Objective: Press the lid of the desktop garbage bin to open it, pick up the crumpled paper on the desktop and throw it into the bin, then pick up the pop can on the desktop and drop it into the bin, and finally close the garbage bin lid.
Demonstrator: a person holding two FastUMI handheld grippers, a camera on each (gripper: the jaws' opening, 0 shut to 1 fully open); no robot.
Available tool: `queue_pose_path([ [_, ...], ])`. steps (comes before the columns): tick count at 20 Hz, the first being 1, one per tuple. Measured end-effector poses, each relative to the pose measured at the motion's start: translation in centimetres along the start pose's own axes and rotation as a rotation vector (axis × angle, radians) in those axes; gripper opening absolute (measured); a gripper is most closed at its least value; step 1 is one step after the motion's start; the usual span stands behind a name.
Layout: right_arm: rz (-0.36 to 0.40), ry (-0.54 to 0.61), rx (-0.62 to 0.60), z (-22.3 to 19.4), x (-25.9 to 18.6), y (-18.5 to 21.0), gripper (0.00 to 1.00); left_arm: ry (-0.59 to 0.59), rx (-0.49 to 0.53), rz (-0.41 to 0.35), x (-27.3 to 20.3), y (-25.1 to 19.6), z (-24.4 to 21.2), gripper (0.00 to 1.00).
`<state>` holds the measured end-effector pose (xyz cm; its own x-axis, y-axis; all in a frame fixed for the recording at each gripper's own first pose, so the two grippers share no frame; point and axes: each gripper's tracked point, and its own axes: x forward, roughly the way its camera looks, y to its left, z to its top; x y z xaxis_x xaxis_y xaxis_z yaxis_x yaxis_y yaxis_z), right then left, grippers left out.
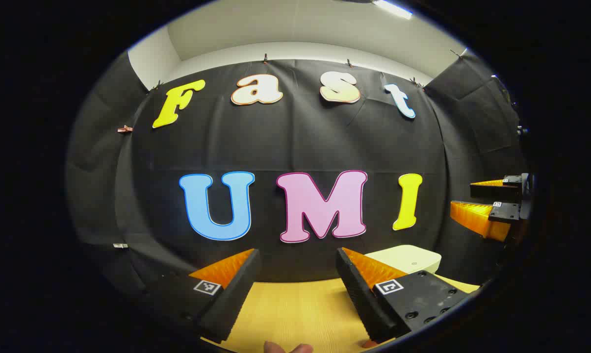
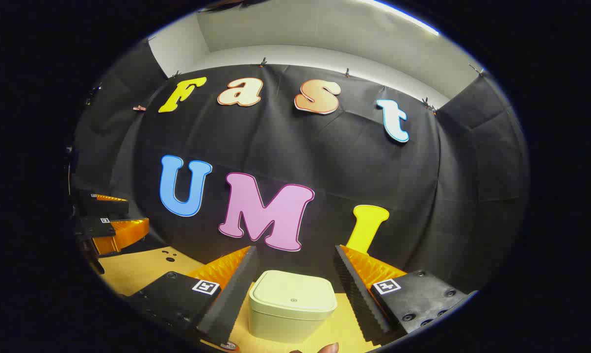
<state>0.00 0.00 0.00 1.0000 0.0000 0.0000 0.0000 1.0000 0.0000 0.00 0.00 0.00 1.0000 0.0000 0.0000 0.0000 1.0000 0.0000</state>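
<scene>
Black cloth hung behind the pale wooden desk (image 2: 138,267), where the cream garbage bin (image 2: 292,306) stood with its lid down. It sat between the right tongs (image 2: 295,274), spread wide and untouched by them, while the left tongs (image 1: 297,274) gaped empty over bare desk.

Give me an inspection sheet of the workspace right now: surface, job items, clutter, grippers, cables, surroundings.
Surface: pale wooden tabletop, small dark holes near its far left edge.
Job's things: garbage bin, lid shut, upright; crumpled paper and pop can nothing seen.
Clutter: nothing seen.
Grippers: right gripper open, bin framed between its fingers, no contact visible; left gripper open, holding nothing.
Cables: nothing seen.
Surroundings: black cloth wall, white wall above, ceiling light strip.
</scene>
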Motion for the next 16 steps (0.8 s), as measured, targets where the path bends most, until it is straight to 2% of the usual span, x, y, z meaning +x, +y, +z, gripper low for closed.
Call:
queue_pose_path([
  [14,-0.007,0.003,-0.005,0.8,0.7,1.3,0.96,0.001,-0.005,-0.038,1.3,1.1,-0.1,0.99],
  [15,-0.016,0.002,-0.010,0.9,0.6,1.2,0.94,0.005,-0.005,-0.037,1.3,1.2,-0.2,0.99],
  [16,-0.025,0.004,-0.016,1.1,0.6,1.0,0.82,0.008,-0.004,-0.036,1.3,1.5,-0.4,0.99],
])
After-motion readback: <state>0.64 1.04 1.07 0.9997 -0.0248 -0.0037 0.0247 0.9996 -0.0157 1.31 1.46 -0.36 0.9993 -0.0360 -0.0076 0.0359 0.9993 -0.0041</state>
